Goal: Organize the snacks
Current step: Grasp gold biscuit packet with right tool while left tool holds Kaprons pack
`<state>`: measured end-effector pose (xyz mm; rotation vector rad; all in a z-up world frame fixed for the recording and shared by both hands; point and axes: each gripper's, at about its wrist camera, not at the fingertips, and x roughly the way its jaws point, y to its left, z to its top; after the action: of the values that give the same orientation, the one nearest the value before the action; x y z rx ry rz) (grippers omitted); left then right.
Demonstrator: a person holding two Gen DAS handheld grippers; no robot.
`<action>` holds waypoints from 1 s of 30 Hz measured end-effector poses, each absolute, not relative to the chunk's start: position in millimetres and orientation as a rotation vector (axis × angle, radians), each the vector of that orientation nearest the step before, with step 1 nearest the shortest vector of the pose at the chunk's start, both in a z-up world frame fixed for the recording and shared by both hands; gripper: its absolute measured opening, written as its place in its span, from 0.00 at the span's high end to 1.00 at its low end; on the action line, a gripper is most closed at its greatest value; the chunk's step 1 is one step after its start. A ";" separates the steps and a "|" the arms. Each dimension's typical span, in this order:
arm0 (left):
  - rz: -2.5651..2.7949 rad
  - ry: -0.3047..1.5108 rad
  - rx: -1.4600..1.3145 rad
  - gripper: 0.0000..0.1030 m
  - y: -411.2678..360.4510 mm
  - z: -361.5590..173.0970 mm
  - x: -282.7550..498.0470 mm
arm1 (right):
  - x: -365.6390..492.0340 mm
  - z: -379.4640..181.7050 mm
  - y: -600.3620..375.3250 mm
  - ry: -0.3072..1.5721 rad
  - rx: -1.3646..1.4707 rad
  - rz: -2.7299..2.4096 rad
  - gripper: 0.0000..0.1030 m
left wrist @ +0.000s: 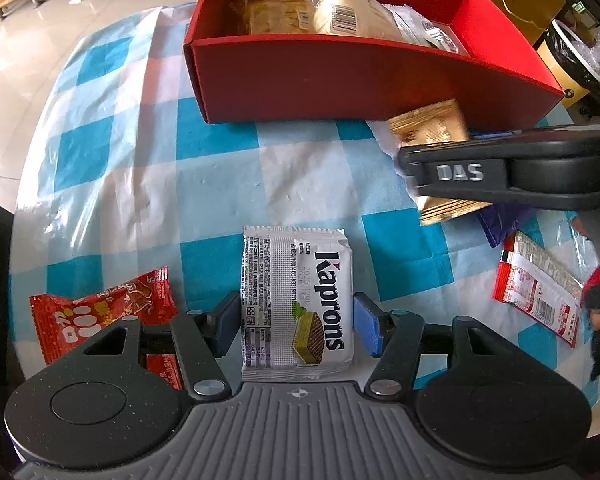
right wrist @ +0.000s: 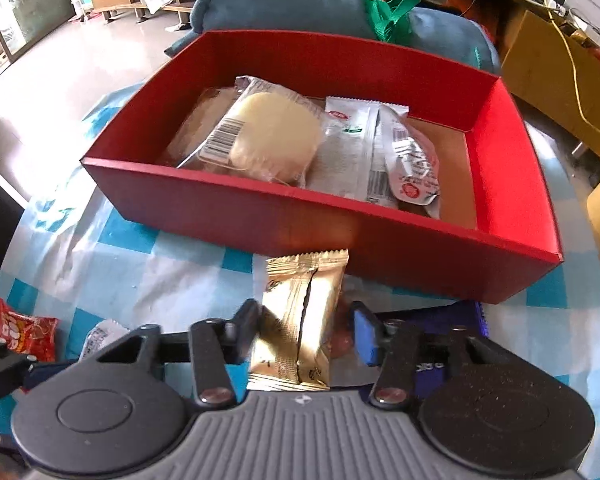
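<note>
While gold packet (right wrist: 300,328) sits between right tongs (right wrist: 306,330), wafer pack (left wrist: 296,300) between left tongs (left wrist: 296,326)

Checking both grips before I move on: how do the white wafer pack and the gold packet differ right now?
The wafer pack is white with "Kaprons" print and broad; the gold packet is shiny, narrower, with a dark seam. The wafer pack sits squarely in the left gripper; the gold packet leans in the right gripper, nearer the red box. Both are sealed snacks, clamped between pads, still outside the box.
</note>
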<state>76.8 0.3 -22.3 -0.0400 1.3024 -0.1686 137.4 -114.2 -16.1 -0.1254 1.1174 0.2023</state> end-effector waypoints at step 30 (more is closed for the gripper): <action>-0.187 1.290 0.086 0.27 -32.4 -29.3 70.8 | 70.0 -21.3 -140.1 1.161 -0.164 0.229 0.63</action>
<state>70.8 -32.4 -29.3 0.0862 1.2897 -0.1871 70.0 -140.1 -21.3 -0.1636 1.1609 0.2287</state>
